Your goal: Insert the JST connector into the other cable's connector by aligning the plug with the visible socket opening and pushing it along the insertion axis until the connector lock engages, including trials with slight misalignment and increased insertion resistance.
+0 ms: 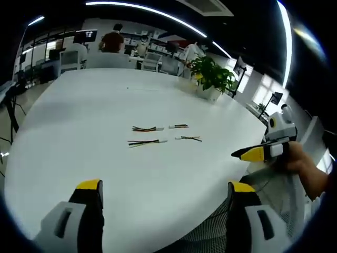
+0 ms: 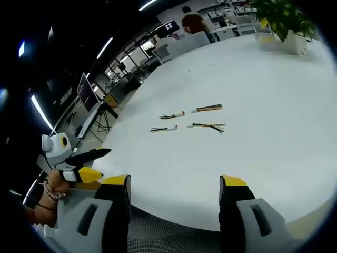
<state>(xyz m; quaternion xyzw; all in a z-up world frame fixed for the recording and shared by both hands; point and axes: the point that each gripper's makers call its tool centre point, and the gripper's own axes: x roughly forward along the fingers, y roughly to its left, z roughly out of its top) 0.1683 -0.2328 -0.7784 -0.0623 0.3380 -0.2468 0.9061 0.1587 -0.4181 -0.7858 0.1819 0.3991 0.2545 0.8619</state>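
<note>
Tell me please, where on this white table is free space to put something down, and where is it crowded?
The white table is bare between its near edge and the four short cables, where the left gripper hovers open. It is bare too from the cables to the potted plant. Crowded: the cable cluster at centre, and the right edge, where the right gripper enters.
</note>
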